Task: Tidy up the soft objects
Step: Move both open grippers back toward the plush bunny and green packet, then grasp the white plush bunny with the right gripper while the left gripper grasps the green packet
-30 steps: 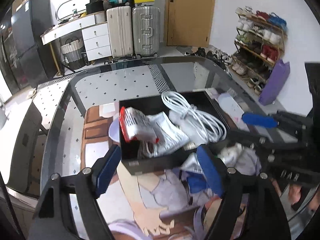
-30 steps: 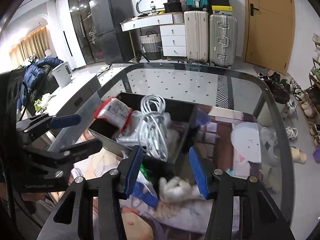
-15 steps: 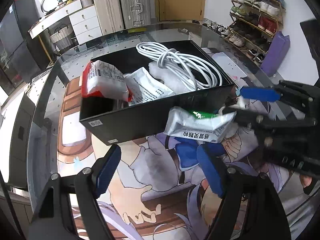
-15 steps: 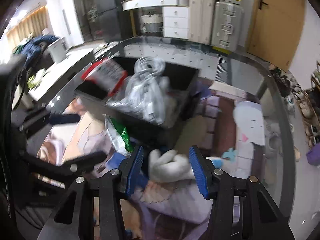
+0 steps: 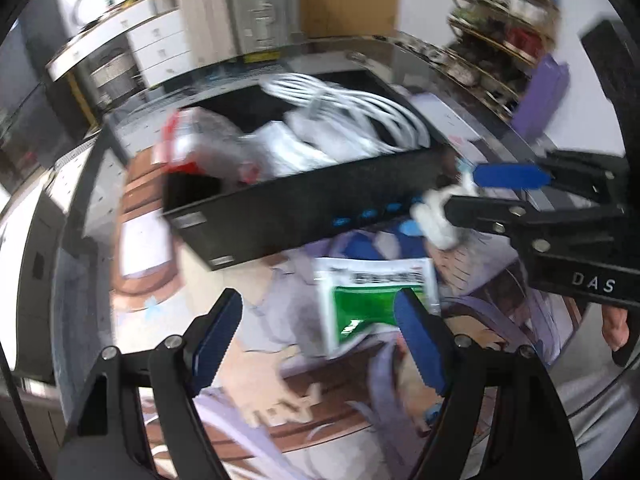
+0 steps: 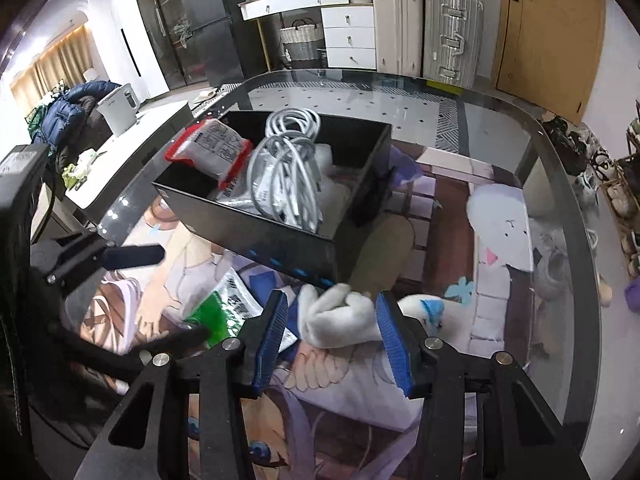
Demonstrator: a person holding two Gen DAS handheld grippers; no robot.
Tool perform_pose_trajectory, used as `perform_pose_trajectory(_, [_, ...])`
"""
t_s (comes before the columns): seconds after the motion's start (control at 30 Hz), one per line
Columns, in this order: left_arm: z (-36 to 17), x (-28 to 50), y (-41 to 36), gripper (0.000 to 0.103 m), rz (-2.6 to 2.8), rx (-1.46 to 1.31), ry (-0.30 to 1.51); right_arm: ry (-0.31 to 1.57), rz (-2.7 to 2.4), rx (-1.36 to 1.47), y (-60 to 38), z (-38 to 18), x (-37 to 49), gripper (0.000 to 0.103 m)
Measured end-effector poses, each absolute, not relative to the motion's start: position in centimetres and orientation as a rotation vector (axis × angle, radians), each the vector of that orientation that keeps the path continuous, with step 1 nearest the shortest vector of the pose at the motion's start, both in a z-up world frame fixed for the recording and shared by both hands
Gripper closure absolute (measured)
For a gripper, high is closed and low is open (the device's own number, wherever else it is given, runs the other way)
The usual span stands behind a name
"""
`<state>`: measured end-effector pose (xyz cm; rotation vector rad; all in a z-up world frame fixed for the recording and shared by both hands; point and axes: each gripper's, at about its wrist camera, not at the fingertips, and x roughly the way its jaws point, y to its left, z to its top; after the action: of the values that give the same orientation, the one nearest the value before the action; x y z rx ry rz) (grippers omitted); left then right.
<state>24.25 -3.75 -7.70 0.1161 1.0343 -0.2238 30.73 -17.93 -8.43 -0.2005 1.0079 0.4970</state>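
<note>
Right gripper (image 6: 331, 334): blue pads set partly apart, a rolled white sock bundle (image 6: 340, 316) between them. Sock looks close to both pads, but firm pressing cannot be told; the bundle lies on the table. A second white piece with a blue toe (image 6: 424, 308) lies just right of the right pad.

Left gripper (image 5: 320, 344): jaws wide apart, gripping nothing. A white-and-green sachet (image 5: 372, 300) lies flat on the mat, toward the right finger; that pad overlaps its lower right corner in the left wrist view. Contact not clear; this view is motion-blurred.

Just beyond both grippers: black box (image 6: 280, 236), its near wall close behind sock and sachet. In it, a coiled white cable (image 6: 288, 168), a red-edged white packet (image 6: 212, 148) leaning at the left end, and further white packets under the cable.

All rests on a glass-topped table (image 6: 560, 184) over a printed cartoon mat (image 6: 360, 384). The box's near wall is the closest obstacle to both grippers; the two grippers stand near each other.

Writing: "DAS" in white on the right gripper's body, seen from the left wrist. Sachet carries dark printed characters, not readable. Packet print too small.

Beyond the table: suitcases (image 6: 452, 36), white drawers (image 6: 348, 36), wooden door (image 6: 548, 32), shoe rack (image 5: 504, 40).
</note>
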Motion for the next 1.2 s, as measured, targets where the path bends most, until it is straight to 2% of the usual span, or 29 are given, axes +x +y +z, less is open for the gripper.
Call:
perform_pose_trajectory(0.3, [-10.2, 25.2, -8.1, 0.024, -0.210, 0.242, 1.065, 0.998, 0.396, -0.171, -20.4, -9.7, 33.5, 0.055])
perform_pose_trajectory(0.7, [-10.3, 25.0, -4.0, 0.024, -0.182, 0.161, 1.098, 1.104, 0.505, -0.177, -20.1, -11.0, 32.2, 0.055])
perform_pose_trajectory(1.03, [-10.8, 23.3, -1.5, 0.024, -0.211, 0.148, 1.116, 1.049, 0.513, -0.179, -19.8, -9.5, 30.8, 0.054])
perform_pose_trajectory(1.2, [-10.8, 22.4, -0.1, 0.023, -0.225, 0.150, 1.132, 1.091, 0.545, -0.235, -19.0, -10.5, 30.3, 0.053])
